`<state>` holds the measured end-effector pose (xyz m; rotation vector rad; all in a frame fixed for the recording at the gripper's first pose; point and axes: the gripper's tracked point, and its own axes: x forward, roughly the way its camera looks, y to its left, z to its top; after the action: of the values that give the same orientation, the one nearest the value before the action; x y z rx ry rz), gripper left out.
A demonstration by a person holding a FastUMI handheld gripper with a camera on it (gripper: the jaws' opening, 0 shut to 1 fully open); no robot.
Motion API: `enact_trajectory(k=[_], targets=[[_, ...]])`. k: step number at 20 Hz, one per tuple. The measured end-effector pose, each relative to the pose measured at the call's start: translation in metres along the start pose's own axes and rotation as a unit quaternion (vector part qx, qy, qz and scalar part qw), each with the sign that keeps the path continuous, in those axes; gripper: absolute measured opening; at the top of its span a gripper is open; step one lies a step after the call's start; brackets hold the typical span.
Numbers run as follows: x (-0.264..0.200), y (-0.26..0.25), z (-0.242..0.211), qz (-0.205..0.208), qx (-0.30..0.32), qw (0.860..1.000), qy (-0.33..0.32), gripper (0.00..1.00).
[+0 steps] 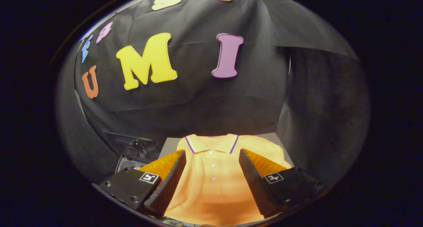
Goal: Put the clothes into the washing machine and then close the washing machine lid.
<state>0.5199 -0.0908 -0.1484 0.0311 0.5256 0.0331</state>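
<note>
An orange polo shirt [213, 174] with a purple-edged collar and white buttons lies spread flat on a grey surface [169, 144], below and between the fingers. My gripper [212, 154] hangs above the shirt's chest, open wide, with nothing between the fingers. Its fingertips [181, 156] stand on either side of the button placket, and I cannot tell whether they touch the cloth. To the left of the shirt, past the left finger, stands the washing machine [134, 151], dark, with its lid raised.
Black cloth walls close the booth behind the shirt and on both sides. The right wall [324, 121] comes close to the shirt's right sleeve. The grey surface ends just behind the collar.
</note>
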Motion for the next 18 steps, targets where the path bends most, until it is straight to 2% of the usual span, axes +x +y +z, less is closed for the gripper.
enact_trajectory(k=[6,11,15,18], targets=[[0.040,-0.004,-0.034,-0.009,0.030,0.996,0.086,1.00],[0.059,-0.005,-0.051,-0.016,0.027,0.991,0.128,1.00],[0.071,-0.008,-0.068,-0.031,0.023,0.988,0.150,1.00],[0.072,-0.013,-0.065,-0.041,0.000,0.990,0.135,0.98]])
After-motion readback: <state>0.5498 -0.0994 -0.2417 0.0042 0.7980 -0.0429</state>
